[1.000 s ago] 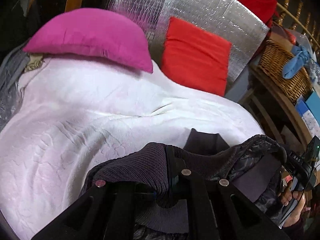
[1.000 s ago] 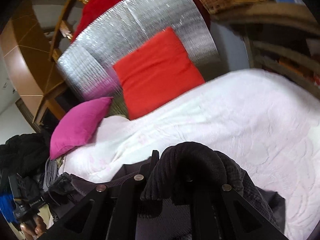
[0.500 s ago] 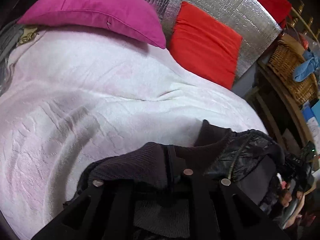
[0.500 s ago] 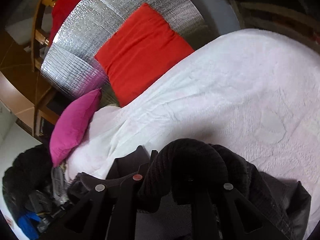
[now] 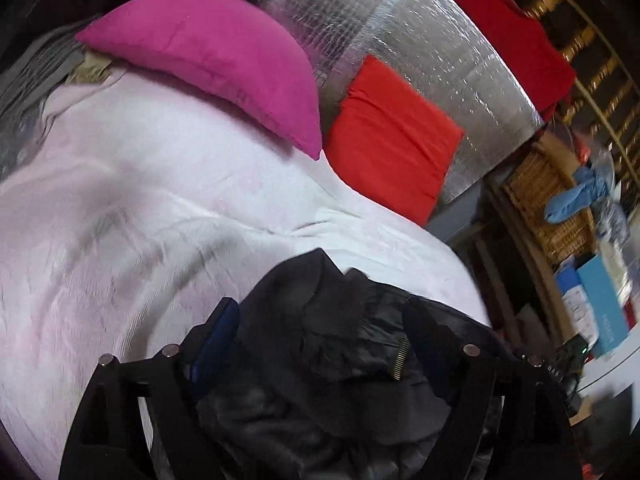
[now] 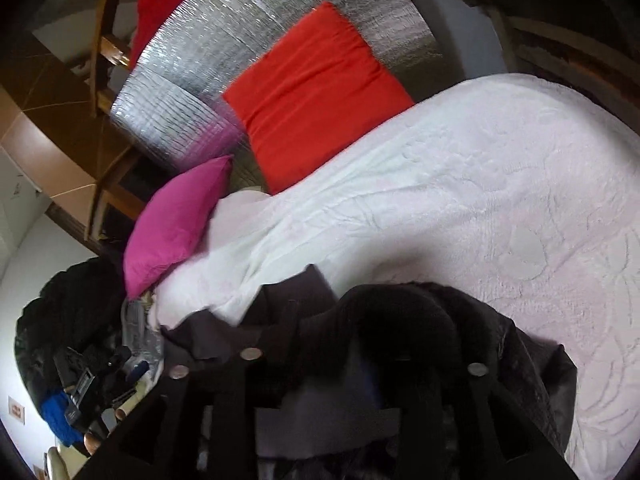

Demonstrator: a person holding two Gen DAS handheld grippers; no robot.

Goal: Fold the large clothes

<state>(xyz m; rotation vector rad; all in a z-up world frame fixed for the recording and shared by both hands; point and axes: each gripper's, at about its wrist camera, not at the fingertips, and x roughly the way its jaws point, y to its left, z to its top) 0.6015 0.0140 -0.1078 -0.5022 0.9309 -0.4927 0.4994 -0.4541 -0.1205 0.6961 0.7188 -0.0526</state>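
Right now I'm laying the dark jacket [image 5: 340, 332] down on the white bedspread [image 5: 160, 208], near its lower edge, well apart from the pink pillow [image 5: 216, 60] and red cushion [image 5: 392, 140] at the headboard end. To do it well, my read: both ends should land at the same level so the garment spreads flat, and the cloth needs pulling taut sideways before either side lets go, otherwise it bunches.

Left gripper [image 5: 324, 340]: fingers spread wide, jacket fabric with the zipper heaped between them, nothing pinched that I can see — released. It points down and forward over the bed, tilted toward the bed's right side.

Right gripper [image 6: 360, 354]: the ribbed cuff or hem [image 6: 396, 316] is draped over the fingers and hides the tips, so I can't tell if it's clenched. It's rolled steeply, bed running diagonally through its view.
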